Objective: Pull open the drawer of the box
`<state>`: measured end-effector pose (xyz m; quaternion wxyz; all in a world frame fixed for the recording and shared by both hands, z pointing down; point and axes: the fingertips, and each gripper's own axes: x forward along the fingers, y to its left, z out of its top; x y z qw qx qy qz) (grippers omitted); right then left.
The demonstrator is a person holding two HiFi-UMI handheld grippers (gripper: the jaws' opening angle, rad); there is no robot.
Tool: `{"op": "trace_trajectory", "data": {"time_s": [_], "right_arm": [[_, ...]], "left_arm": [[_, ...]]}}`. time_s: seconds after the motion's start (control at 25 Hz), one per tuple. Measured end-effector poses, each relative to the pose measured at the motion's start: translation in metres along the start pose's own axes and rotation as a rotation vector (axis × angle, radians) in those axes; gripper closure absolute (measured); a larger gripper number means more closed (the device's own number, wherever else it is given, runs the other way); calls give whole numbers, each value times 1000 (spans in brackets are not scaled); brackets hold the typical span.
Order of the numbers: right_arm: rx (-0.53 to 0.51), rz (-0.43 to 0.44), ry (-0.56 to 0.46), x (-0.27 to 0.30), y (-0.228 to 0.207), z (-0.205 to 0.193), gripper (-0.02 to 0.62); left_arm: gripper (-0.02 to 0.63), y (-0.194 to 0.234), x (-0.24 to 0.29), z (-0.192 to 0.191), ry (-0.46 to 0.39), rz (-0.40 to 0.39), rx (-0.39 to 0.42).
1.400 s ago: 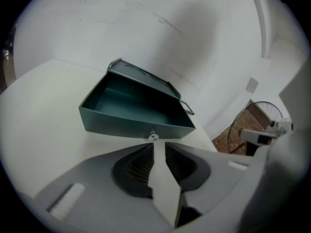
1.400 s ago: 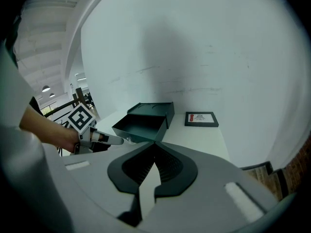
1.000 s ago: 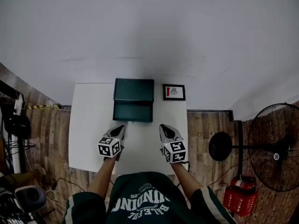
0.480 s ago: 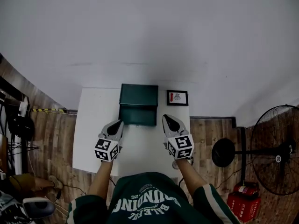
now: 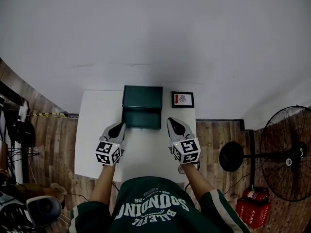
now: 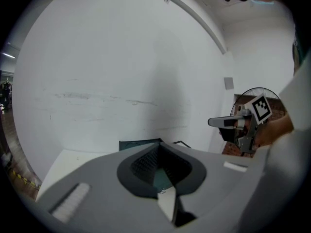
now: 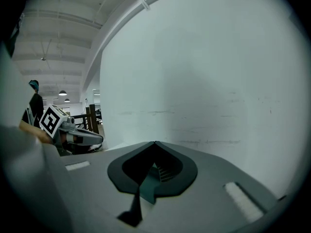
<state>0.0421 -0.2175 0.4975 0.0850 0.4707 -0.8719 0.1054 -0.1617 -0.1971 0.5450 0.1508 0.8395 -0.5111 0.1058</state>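
Note:
A dark green box (image 5: 142,97) stands at the far middle of the white table (image 5: 95,130), its drawer front (image 5: 141,119) facing me. From here I cannot tell whether the drawer is pulled out. My left gripper (image 5: 119,126) hovers just left of the drawer front, shut with nothing in it. My right gripper (image 5: 171,121) hovers just right of it, also shut and empty. In the left gripper view the box (image 6: 138,143) shows beyond the shut left gripper (image 6: 158,142), with the right gripper (image 6: 228,122) off to the side. The right gripper view shows the right gripper (image 7: 154,143) pressed shut and the left gripper (image 7: 82,138) beside it.
A small black-framed picture (image 5: 182,99) lies on the table right of the box. A white wall rises directly behind the table. On the wooden floor to the right stand a pedestal fan (image 5: 286,152) and a red crate (image 5: 250,205). Cables and gear lie at the left.
Both grippers have moved forward and slightly apart, from short of the box to either side of its drawer front. Both stay shut.

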Motion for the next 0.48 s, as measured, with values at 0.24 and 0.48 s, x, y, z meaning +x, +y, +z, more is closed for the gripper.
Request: {"op": "trace_trajectory", "data": {"time_s": [0.24, 0.48], "right_arm": [[3, 2, 14, 1, -3, -5, 594], [4, 8, 26, 4, -5, -11, 594]], "left_arm": [[554, -3, 2, 1, 3, -5, 11], [552, -2, 5, -2, 11, -4, 7]]}}
